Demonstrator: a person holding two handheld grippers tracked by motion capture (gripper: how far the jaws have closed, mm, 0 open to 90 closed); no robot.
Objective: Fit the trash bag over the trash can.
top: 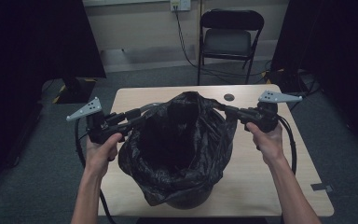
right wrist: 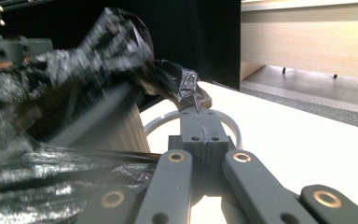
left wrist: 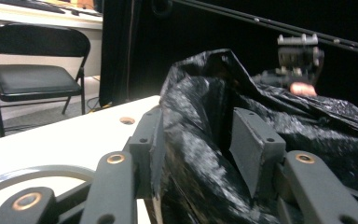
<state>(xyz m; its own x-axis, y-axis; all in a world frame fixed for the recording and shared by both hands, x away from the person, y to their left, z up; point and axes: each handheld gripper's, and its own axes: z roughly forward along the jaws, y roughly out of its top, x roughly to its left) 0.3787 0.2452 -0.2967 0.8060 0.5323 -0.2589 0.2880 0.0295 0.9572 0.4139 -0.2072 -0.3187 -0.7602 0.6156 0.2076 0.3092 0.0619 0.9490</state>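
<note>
High view: the right gripper (top: 227, 110) is pinched on the bag (top: 182, 149) rim, the left gripper (top: 137, 119) at the opposite rim; the bag lines a bin mid-table (top: 261, 186).

Left gripper view: its jaws stand partly apart, plastic between them, one pad (left wrist: 154, 140) touching it, no clamp.

Right gripper view: its jaws are clamped on a twist of plastic.

Judgement: the bag's mouth is being spread; next, the left needs a firm grip.

bin (top: 186, 198) mostly hidden by bag (top: 177, 154), bag interior too dark
</note>
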